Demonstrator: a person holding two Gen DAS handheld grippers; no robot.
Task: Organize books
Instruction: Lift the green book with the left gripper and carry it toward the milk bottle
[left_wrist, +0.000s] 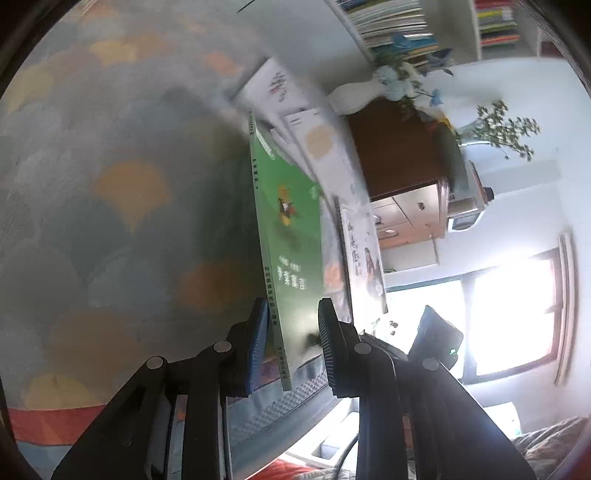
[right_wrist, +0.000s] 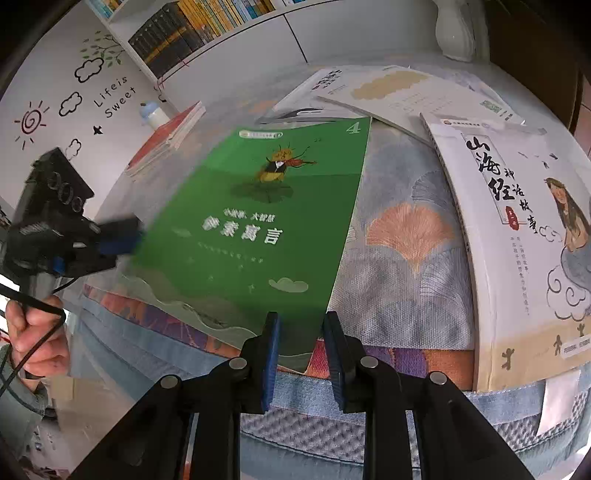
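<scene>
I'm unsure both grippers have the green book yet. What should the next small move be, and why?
Probably close the right gripper on the green book before lifting. Its pads straddle the book's near corner with a gap showing on the right side, while the left gripper already meets the book's left edge, which looks raised off the patterned bedspread. Whether the left gripper is fully clamped is unclear.

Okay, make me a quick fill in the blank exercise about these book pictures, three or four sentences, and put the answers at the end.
1. The book between the right gripper fingers has a ____ cover.
2. The numeral printed in that cover's top corner is ____.
3. The left gripper straddles the same book's ____ edge.
4. The wall lettering reads "Life is ____".

Answers: green; 4; spine; Sweet
</scene>
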